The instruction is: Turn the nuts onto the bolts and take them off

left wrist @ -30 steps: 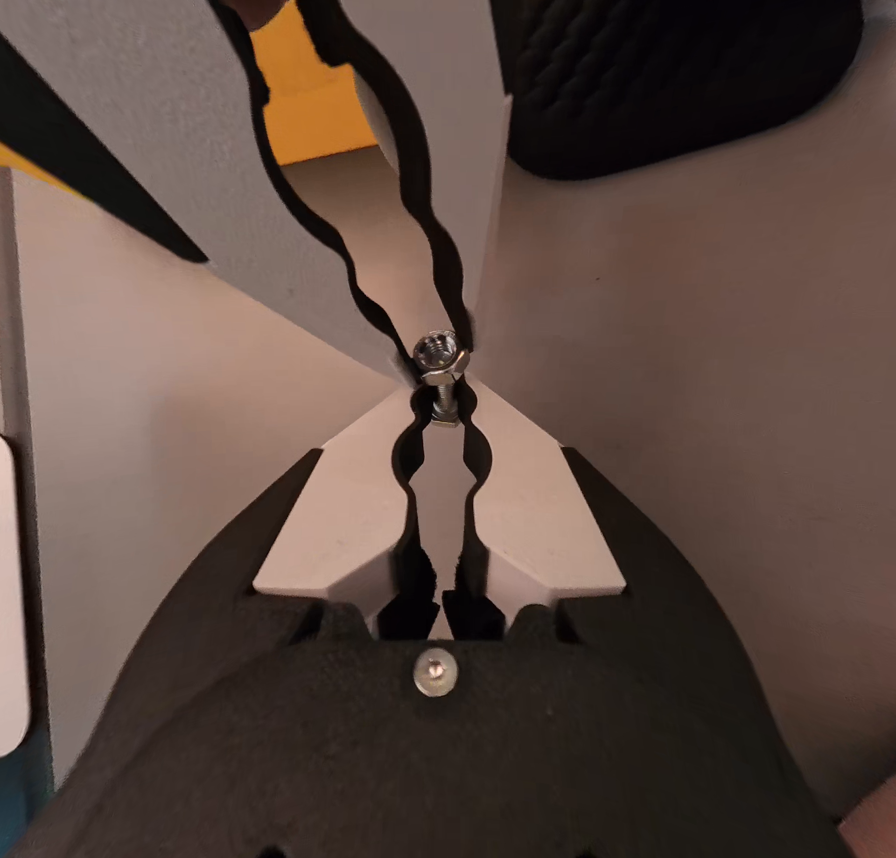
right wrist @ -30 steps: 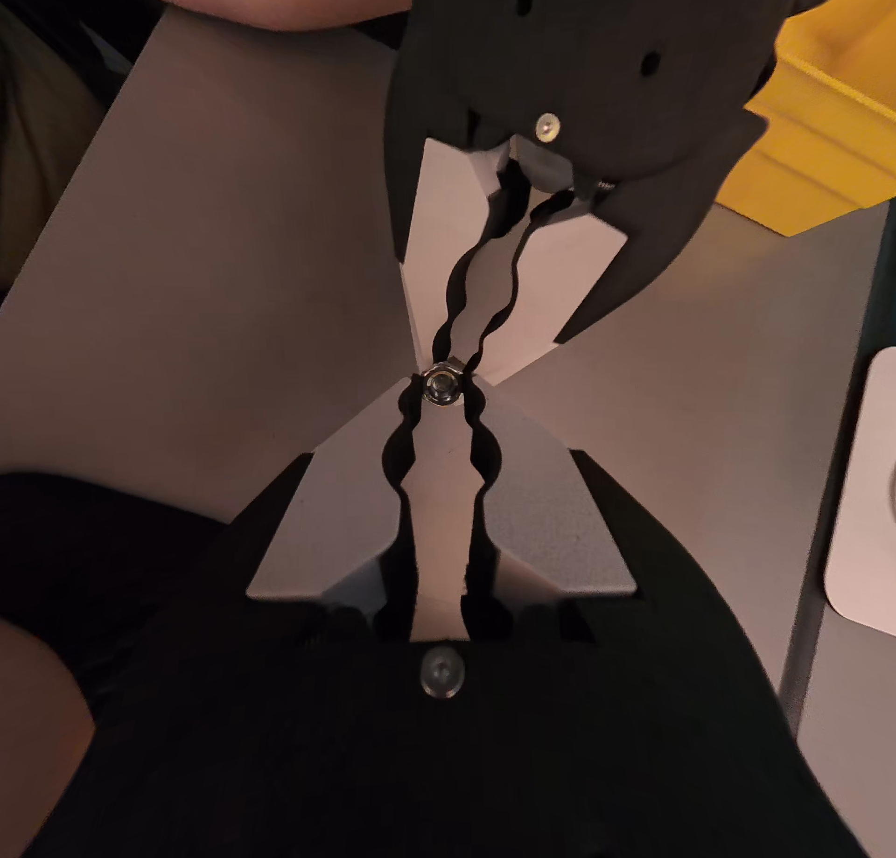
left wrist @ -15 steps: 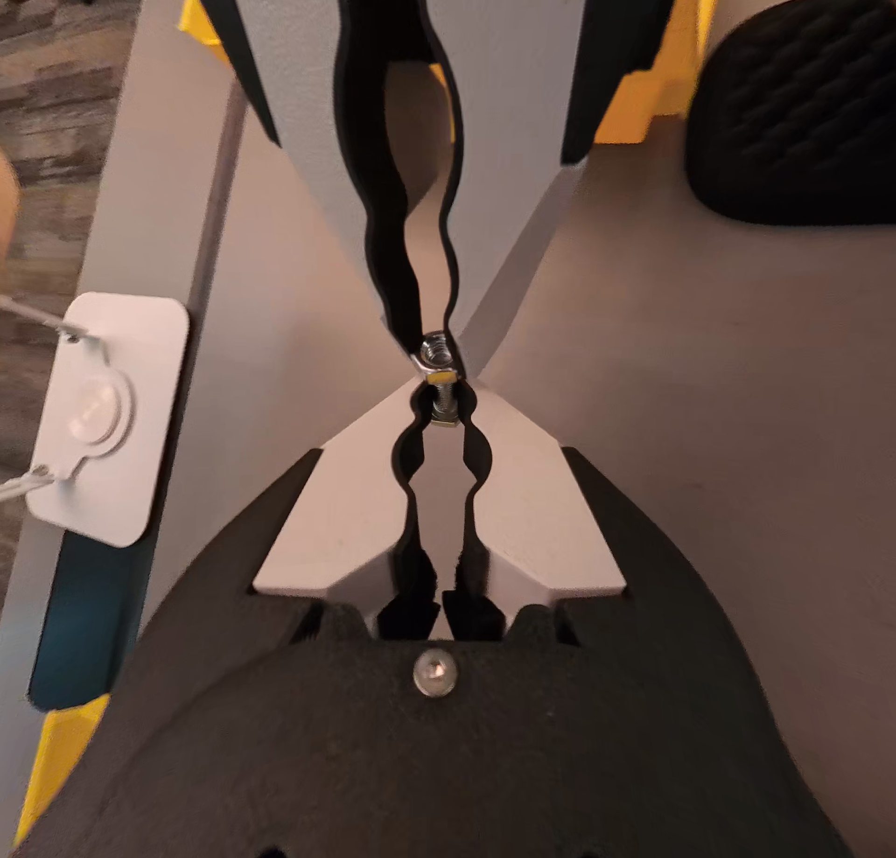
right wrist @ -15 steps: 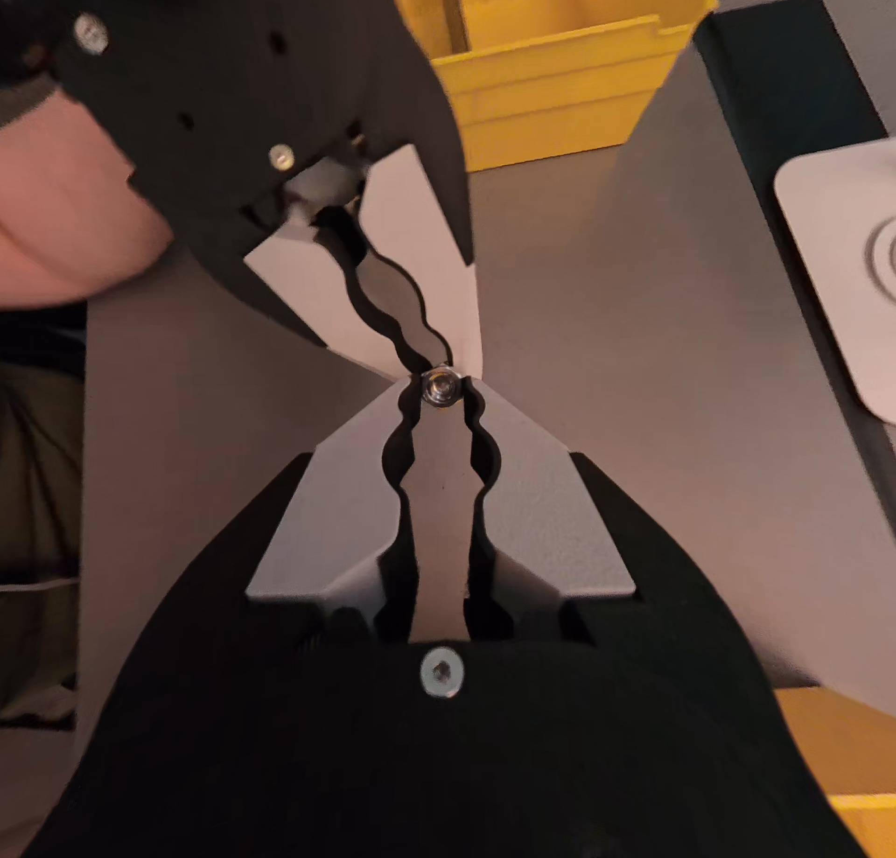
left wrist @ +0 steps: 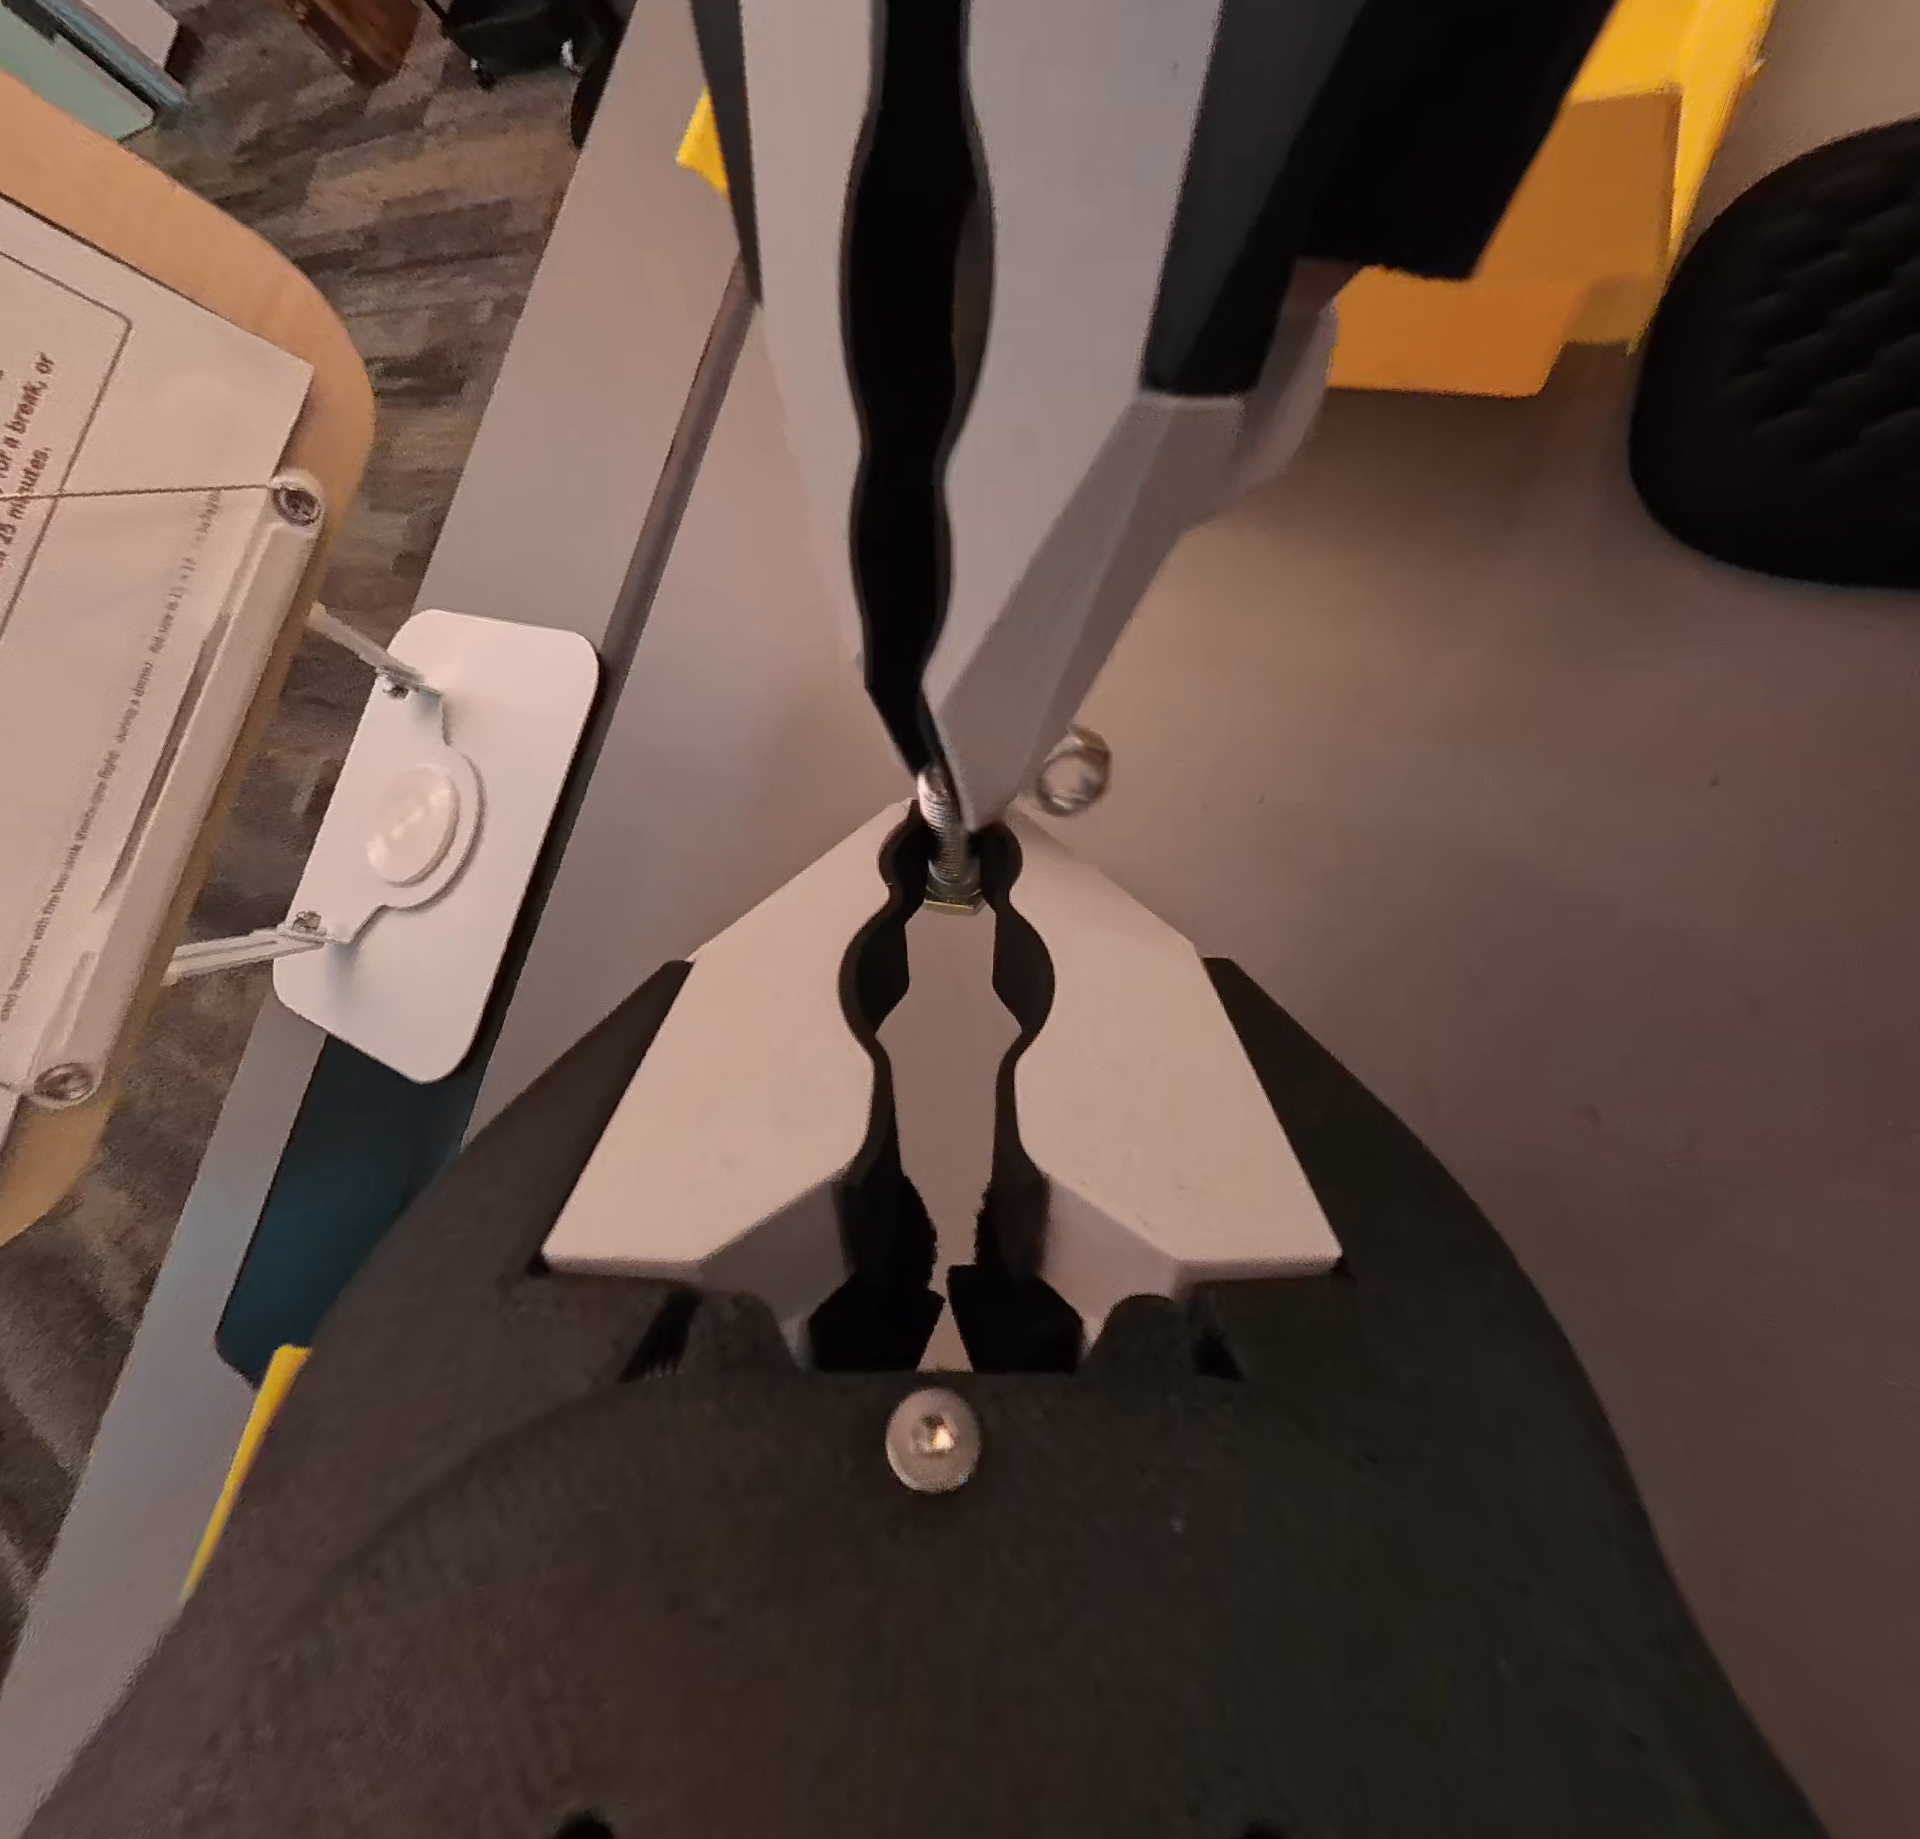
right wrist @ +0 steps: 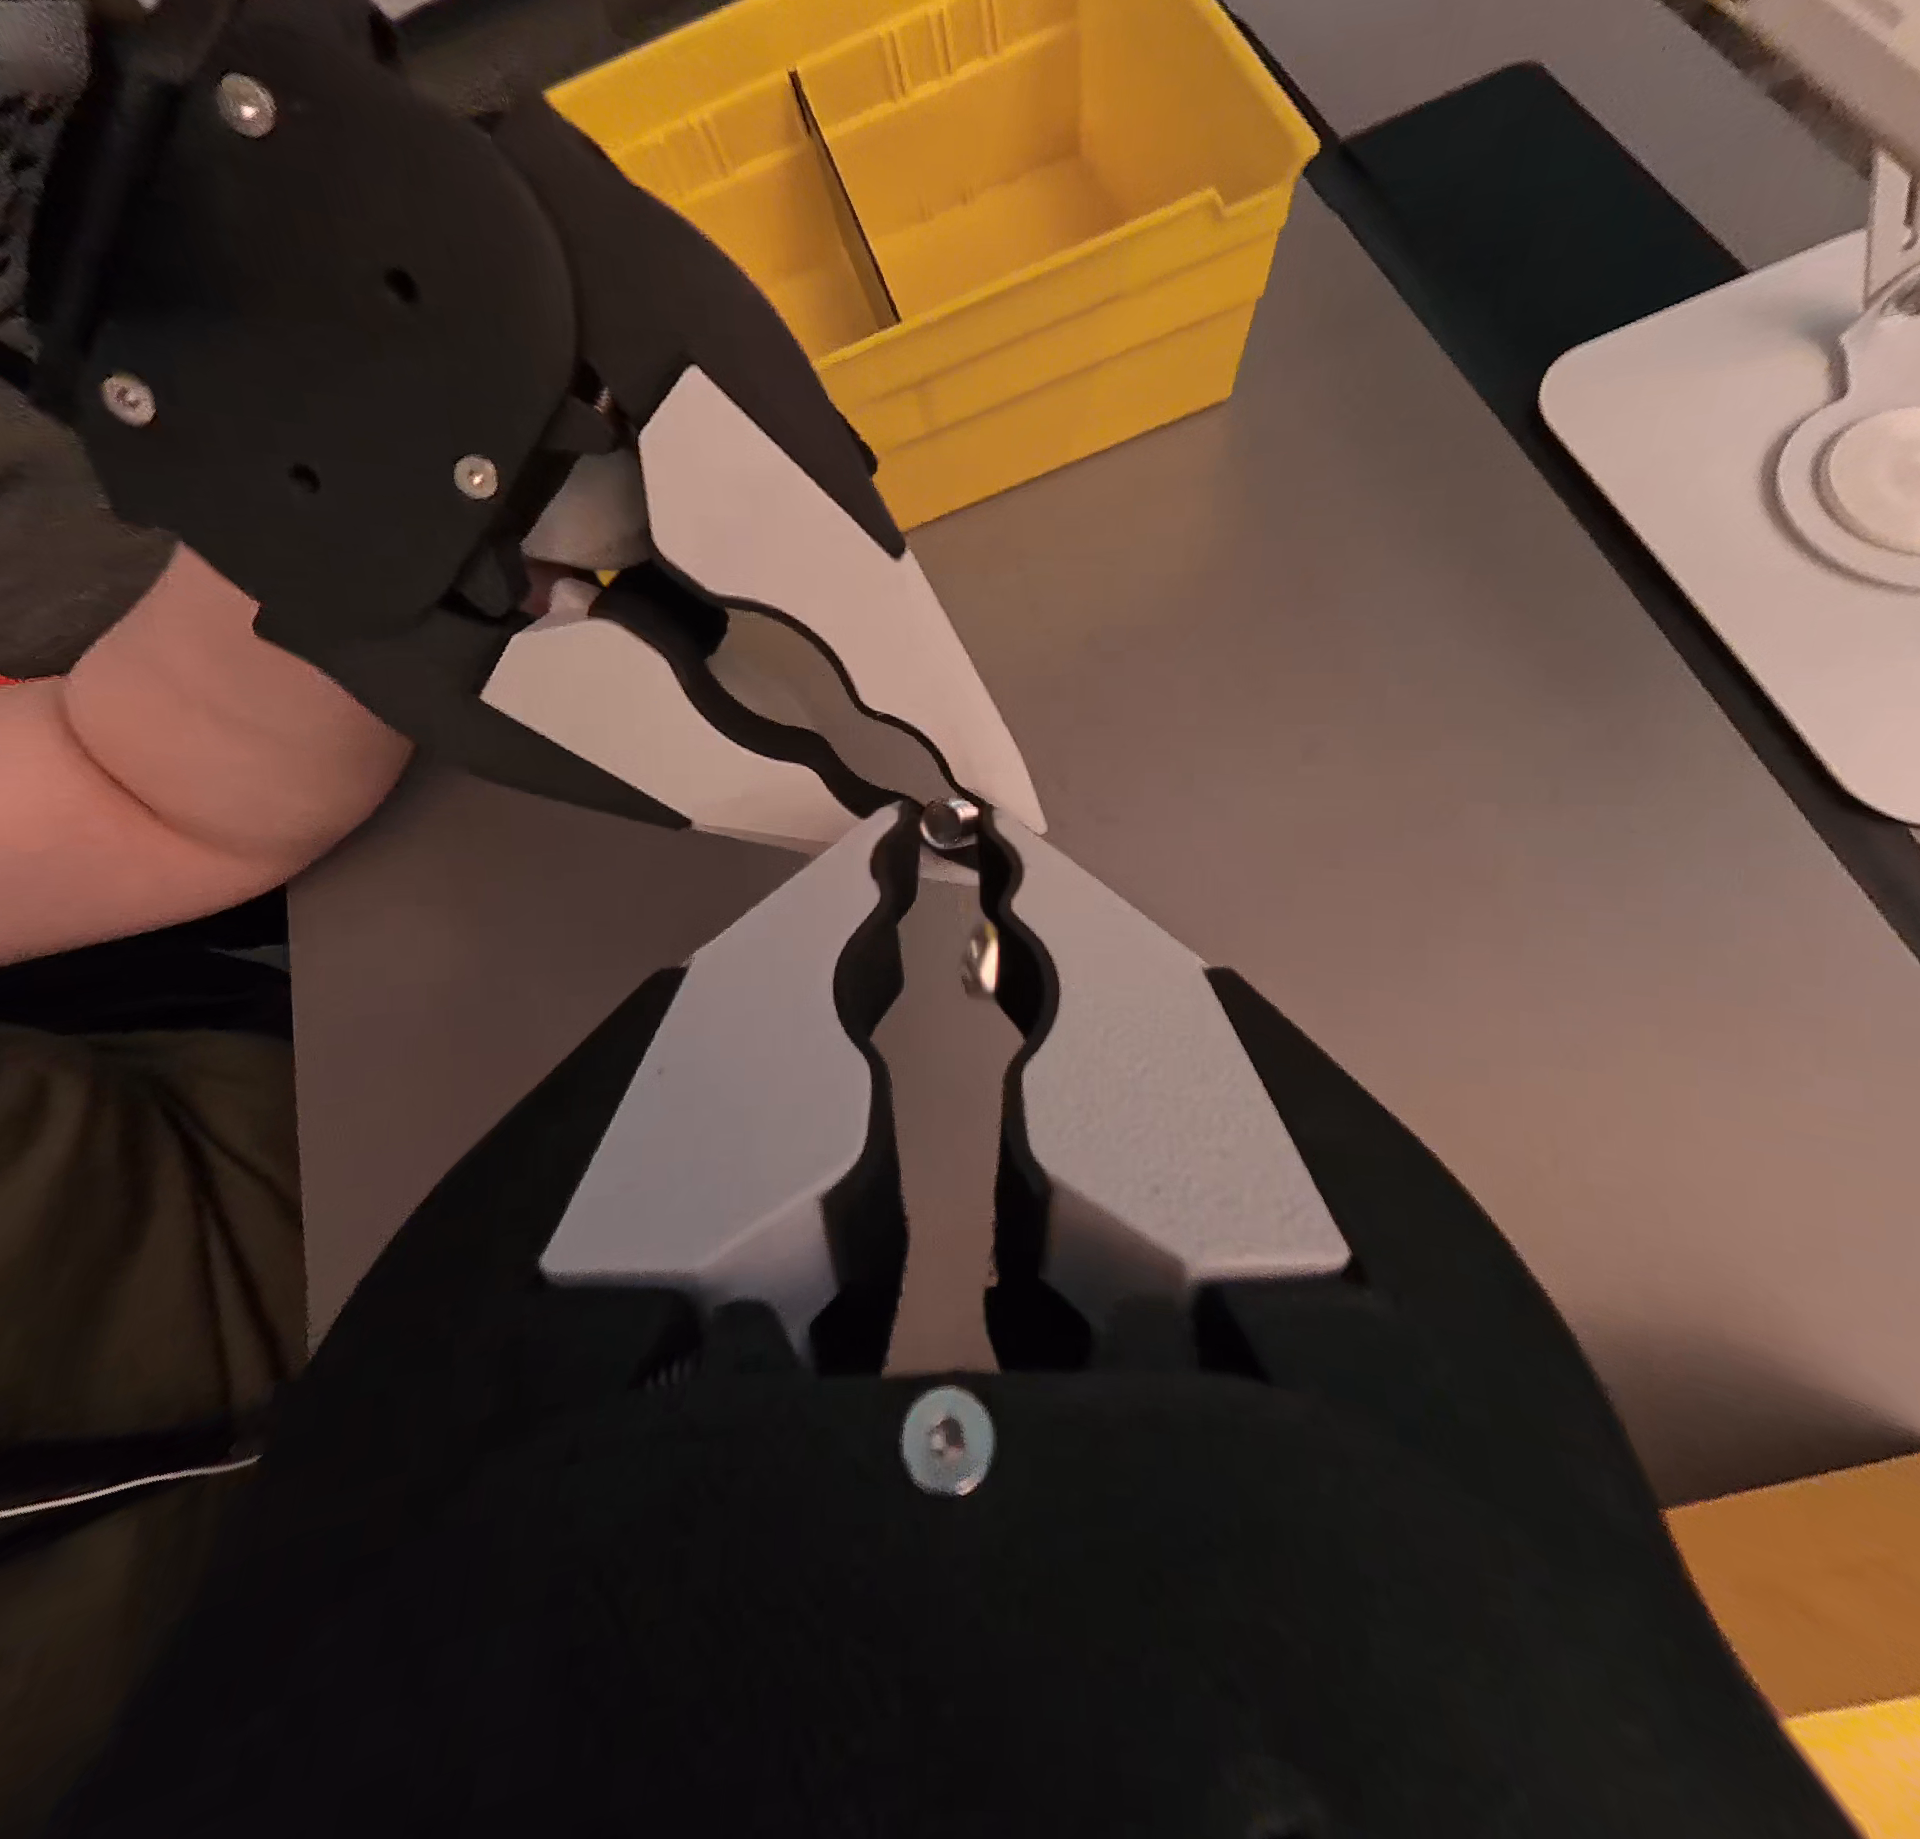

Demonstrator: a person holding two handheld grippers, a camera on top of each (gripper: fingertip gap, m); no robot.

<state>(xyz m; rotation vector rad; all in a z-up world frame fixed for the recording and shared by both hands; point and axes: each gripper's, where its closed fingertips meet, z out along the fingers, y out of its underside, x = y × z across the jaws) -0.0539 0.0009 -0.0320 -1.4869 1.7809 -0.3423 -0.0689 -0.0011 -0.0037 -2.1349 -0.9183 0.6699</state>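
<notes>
The nut [left wrist: 1075,771] has come free at 2 o'clock of the bolt [left wrist: 948,859], whose head the left hand-held gripper [left wrist: 951,839] clamps, so removal looks done; the right hand-held gripper [right wrist: 948,839] is near-closed, its hold unclear.

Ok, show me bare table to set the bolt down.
Free: the grey table between the yellow bin and the white plate; also the stretch between the black pad and the left gripper. Crowded: where it and the right gripper meet at the bolt, a loose nut beside them.

Perhaps a workshop; grey bench [right wrist: 1351,750], yellow parts bin [right wrist: 1049,335]
</notes>
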